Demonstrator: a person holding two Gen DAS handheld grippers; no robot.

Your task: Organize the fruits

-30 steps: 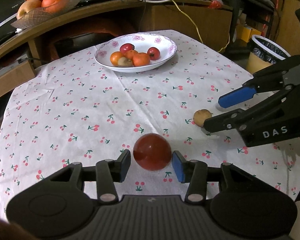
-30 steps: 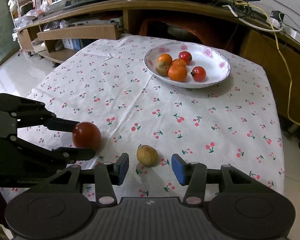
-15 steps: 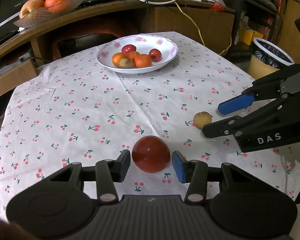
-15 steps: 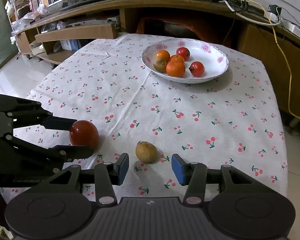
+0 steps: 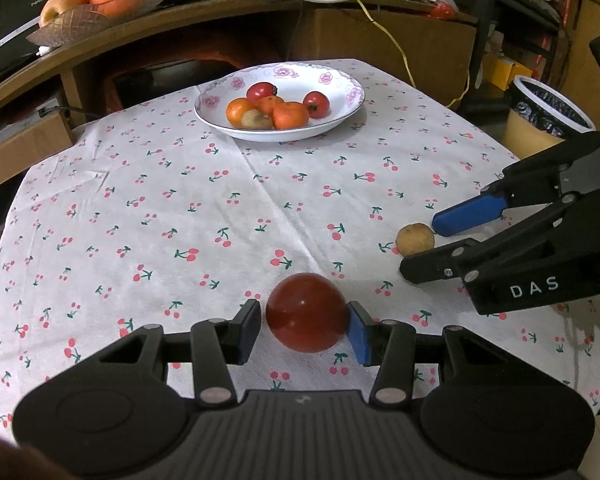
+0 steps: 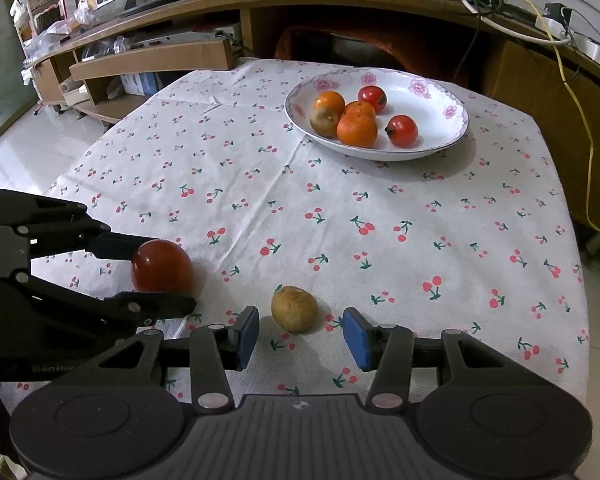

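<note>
While six fruits already lie in the plate (image 5: 352, 98), two remain on the desk (image 5: 220, 208): the red fruit (image 5: 306, 312) clenched in the left claw (image 5: 304, 330), and the brown fruit (image 6: 295, 309) ahead of the unclenched, empty right claw (image 6: 300, 336).

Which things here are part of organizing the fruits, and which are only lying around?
Job:
- round dark red fruit, between the left gripper pads
- small brown fruit, in front of the right gripper
- white flowered plate

Lying about:
- yellow bin
- shelf fruit bowl
</note>
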